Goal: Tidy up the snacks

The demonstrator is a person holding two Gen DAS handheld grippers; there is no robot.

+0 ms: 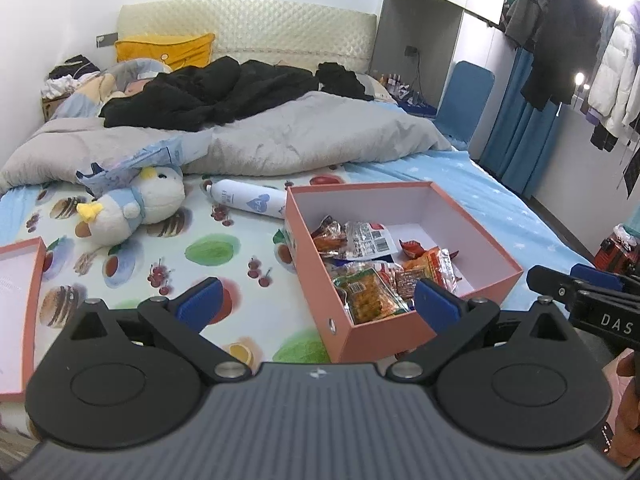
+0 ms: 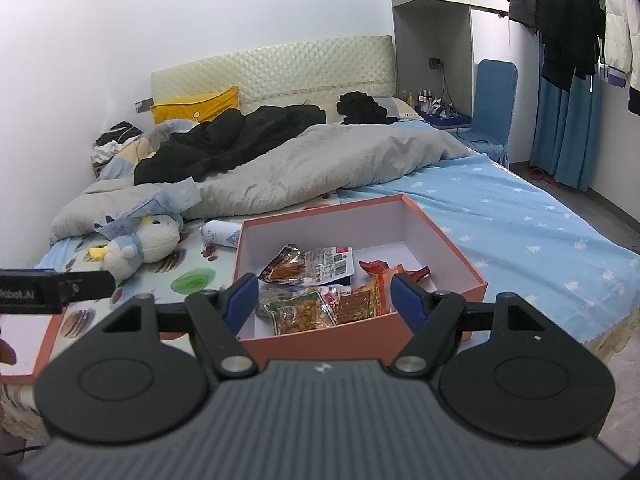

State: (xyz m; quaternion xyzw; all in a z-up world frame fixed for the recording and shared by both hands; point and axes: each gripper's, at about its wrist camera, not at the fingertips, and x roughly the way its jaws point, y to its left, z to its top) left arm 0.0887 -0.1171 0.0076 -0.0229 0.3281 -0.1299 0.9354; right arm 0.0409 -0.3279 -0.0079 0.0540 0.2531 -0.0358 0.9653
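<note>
Fetching the lid (image 1: 18,280) looks next: left gripper (image 1: 316,300) and right gripper (image 2: 320,300) gape empty near the box (image 2: 316,340), snacks (image 2: 316,304) inside; grip opposite edges.

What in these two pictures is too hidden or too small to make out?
- Box lid: cut off by the left edge in both views.
- Snack packets: the print is too small; lower ones lie buried.
- White bottle: right wrist view, partly behind the box.
- Nightstand bottles: too small.

Salmon-pink box (image 2: 440,308), fruit-print sheet (image 1: 208,252)
</note>
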